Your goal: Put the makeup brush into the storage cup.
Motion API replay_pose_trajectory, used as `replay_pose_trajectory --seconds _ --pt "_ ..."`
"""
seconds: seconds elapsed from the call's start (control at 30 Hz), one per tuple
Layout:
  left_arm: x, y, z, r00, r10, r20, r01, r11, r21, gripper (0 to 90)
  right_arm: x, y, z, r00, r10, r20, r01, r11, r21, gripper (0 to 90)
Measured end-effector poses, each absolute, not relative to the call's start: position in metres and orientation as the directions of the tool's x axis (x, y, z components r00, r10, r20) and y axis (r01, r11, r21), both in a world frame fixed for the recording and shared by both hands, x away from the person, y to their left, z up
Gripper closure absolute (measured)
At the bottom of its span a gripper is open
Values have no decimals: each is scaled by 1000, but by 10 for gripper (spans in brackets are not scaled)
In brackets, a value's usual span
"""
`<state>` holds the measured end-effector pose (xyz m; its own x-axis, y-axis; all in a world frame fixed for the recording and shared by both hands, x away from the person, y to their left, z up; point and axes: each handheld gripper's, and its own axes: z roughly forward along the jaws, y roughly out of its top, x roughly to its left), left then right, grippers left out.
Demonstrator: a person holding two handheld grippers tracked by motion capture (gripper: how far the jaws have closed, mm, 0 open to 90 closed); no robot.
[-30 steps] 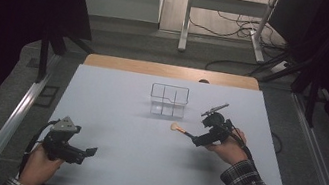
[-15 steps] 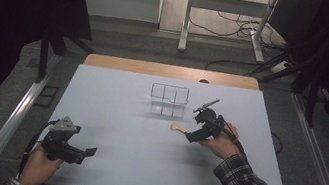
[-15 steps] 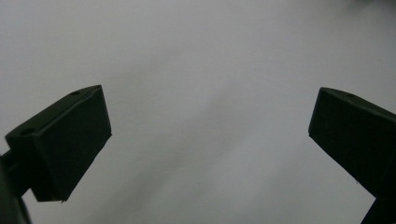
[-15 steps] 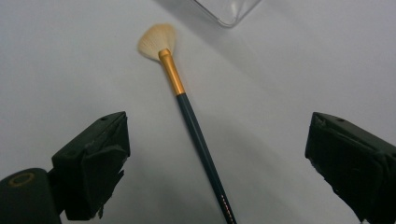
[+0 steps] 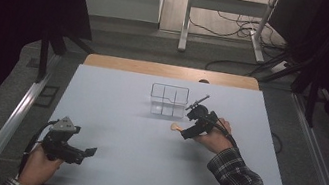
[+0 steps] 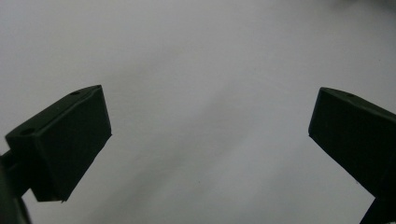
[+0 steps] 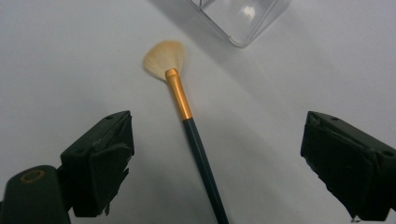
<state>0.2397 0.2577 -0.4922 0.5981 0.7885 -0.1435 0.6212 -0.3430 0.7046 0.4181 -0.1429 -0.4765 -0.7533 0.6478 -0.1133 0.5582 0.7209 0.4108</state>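
Fan brush flat on table, between right gripper jaws, closing, not yet touching.

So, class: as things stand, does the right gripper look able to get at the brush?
Probably yes: the right gripper has its jaws open either side of the brush, which lies flat on the table with nothing in between.

A lab-like recording room: a bare white desk beyond the claws, dark curtains at both sides, loose cables on the floor behind, metal rails alongside.
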Motion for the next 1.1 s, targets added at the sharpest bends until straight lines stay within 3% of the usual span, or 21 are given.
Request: replay_pose_trajectory --seconds 0.87,1.1 --pt "240 257 -494 598 789 -144 628 -349 696 0 419 -146 -502 -775 625 -87 560 745 362 213" --pt "240 257 -494 598 788 -145 629 -350 694 0 421 -148 -503 -792 609 -36 561 751 349 358"
